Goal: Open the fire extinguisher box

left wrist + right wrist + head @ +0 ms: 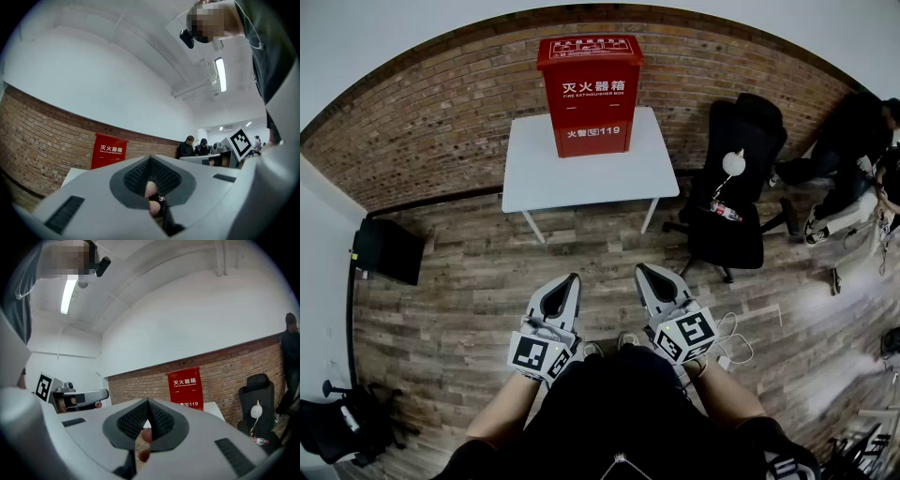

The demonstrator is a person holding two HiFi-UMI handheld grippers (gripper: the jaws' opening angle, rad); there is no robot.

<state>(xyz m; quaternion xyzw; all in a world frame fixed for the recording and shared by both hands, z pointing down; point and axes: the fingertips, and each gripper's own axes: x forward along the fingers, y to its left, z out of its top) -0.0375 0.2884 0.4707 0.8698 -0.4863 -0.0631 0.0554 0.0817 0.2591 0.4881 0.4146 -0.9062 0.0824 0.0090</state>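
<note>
1. We held our left gripper and right gripper low, both claws pressed together, empty.
2. The tall red fire extinguisher box stood shut on the white rectangular table, well apart from both.

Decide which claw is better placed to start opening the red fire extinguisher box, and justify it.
Left, marginally: the left claw lines up almost directly with the fire extinguisher box; the right claw sits further aside. Both are shut, empty and far off.
</note>
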